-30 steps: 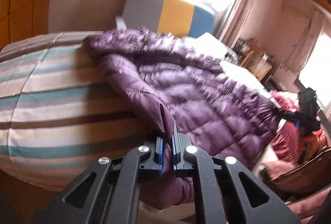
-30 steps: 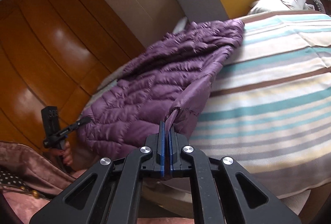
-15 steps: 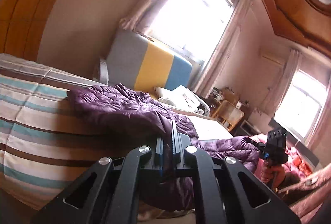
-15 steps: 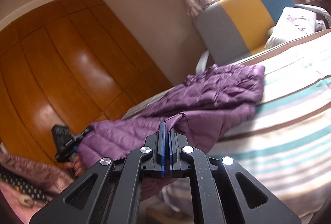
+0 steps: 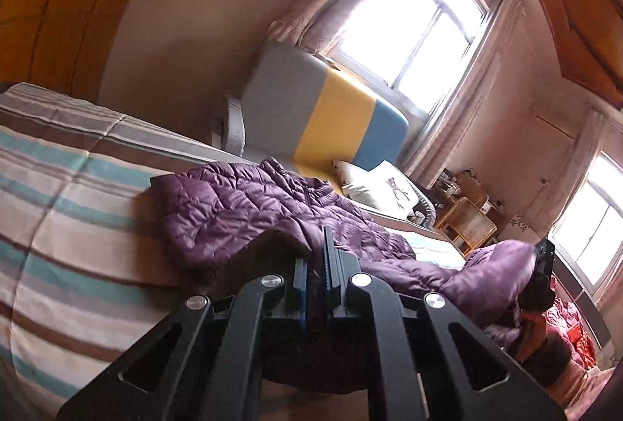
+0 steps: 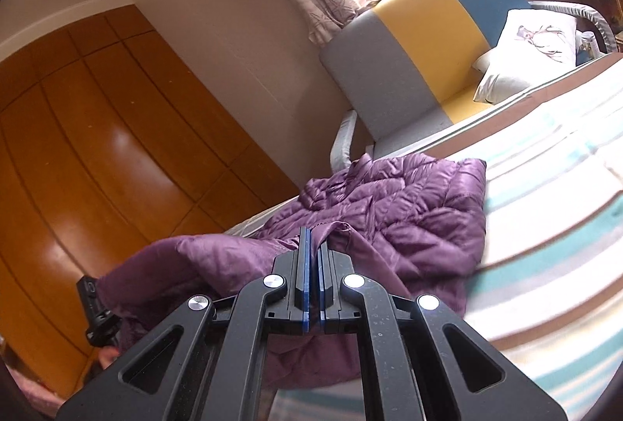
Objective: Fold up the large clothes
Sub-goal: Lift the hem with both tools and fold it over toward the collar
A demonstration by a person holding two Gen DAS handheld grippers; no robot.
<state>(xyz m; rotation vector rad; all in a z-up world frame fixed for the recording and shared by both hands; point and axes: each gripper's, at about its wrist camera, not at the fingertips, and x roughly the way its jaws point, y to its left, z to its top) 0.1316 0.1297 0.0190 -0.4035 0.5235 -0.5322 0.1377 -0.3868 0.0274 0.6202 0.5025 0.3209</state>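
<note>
My left gripper (image 5: pixel 316 267) and right gripper (image 6: pixel 312 265) each pinch an edge of the crumpled quilted purple down jacket (image 5: pixel 241 211). Ahead of both, its far half lies on the striped bedspread (image 5: pixel 66 211), with bare stripes beyond it.

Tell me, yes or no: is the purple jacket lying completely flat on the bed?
No: the purple jacket is bunched, its near edge lifted off the striped bedspread by the right hand-held gripper.

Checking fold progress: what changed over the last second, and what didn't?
Both grippers lifted the near edge of the purple jacket and carried it toward the striped headboard; the cameras tilted up as they went. The left gripper and right gripper stay clamped on the fabric. The jacket's far end stays on the striped bedspread.
</note>
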